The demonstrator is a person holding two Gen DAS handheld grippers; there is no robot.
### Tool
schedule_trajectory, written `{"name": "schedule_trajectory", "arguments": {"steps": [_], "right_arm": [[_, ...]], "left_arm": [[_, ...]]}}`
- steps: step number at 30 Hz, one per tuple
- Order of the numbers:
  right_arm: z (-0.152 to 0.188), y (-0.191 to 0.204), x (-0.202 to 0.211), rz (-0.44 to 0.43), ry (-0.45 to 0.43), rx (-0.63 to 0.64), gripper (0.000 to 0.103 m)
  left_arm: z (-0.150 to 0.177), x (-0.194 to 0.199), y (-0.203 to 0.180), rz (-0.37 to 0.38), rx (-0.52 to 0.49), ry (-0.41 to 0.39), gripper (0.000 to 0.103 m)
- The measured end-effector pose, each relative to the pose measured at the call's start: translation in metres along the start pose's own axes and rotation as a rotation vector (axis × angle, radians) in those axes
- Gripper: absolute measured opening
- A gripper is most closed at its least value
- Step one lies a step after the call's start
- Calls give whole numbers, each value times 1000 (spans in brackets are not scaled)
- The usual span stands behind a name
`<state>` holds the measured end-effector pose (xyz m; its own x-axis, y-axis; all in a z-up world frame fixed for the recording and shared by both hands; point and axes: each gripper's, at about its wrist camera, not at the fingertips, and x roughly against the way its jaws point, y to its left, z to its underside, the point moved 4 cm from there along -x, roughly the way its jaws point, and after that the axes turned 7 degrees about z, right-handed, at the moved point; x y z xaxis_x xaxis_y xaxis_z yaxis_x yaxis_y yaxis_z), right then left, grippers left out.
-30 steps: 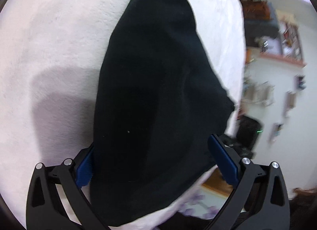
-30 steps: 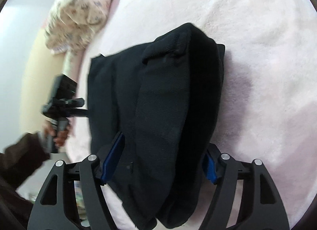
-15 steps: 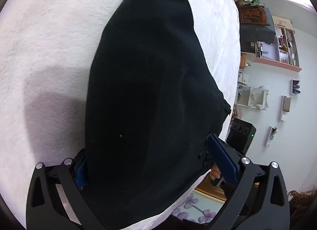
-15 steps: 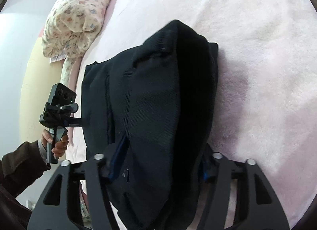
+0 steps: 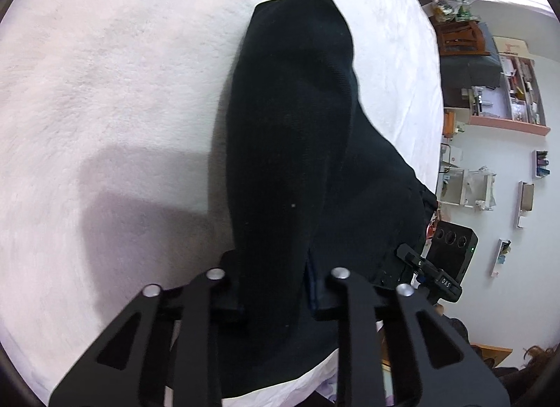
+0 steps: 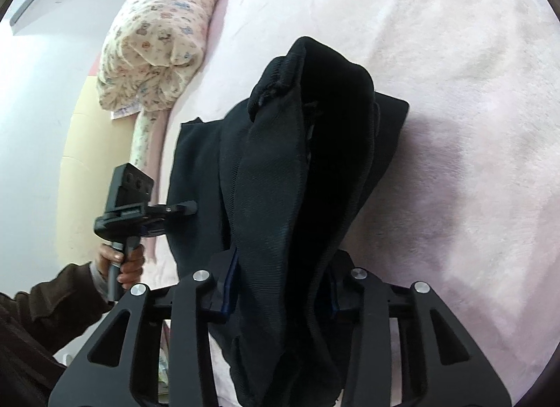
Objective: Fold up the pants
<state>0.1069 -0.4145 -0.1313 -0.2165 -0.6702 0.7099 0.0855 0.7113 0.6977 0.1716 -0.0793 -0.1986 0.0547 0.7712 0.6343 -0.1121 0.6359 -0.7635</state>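
Black pants (image 5: 297, 126) lie folded into a thick stack on a pale pink fleece blanket (image 5: 105, 91). My left gripper (image 5: 276, 281) is closing, and its jaws squeeze a bunched ridge of the fabric at the near edge. In the right wrist view the pants (image 6: 280, 179) rise in a pinched fold with the ribbed waistband on top. My right gripper (image 6: 280, 284) is also closing, with that fold pressed between its pads. The left gripper (image 6: 182, 209) also shows there, held by a hand (image 6: 122, 263) at the stack's left side. The right gripper's tip (image 5: 413, 260) shows at the stack's right edge.
A rolled floral quilt (image 6: 157, 39) lies along the bed's far left edge. Beyond the bed's right side stand shelves (image 5: 507, 102) and dark furniture (image 5: 465, 67). The blanket (image 6: 455, 91) stretches wide to the right of the pants.
Both grippers went from wide apart around the stack to pinched on it. The fabric has bunched into a narrow ridge in each, and the left one has lifted slightly.
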Motion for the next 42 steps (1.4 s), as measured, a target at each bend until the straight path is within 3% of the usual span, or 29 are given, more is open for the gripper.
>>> {"name": "schedule_trajectory", "arguments": {"steps": [4, 10, 16, 24, 32, 35, 37, 38, 40, 42], "right_arm": [[-3, 9, 7, -38, -12, -3, 34], [-11, 26, 21, -79, -34, 18, 33], [-50, 35, 40, -71, -108, 46, 33], [-104, 23, 17, 47, -124, 35, 33], [-121, -1, 5, 99, -122, 8, 33], [-120, -16, -6, 181, -108, -33, 39], [-118, -23, -9, 208, -120, -53, 46], [-117, -26, -9, 206, -123, -70, 50], [-117, -27, -8, 218, -117, -83, 56], [-117, -30, -4, 242, -114, -96, 63]], "left_arm": [[6, 10, -1, 18, -11, -38, 19], [15, 30, -34, 103, -67, -81, 18], [-11, 44, -58, 145, -102, -145, 18], [-59, 19, -65, 71, -85, -183, 18], [-79, 6, -59, 2, -88, -184, 19], [-81, 4, -34, -47, -30, -201, 31], [-80, 1, -22, -80, 7, -212, 51], [-80, 2, -18, -96, 22, -226, 54], [-80, 4, -14, -119, 42, -239, 72], [-80, 14, -6, -140, 62, -259, 78]]}}
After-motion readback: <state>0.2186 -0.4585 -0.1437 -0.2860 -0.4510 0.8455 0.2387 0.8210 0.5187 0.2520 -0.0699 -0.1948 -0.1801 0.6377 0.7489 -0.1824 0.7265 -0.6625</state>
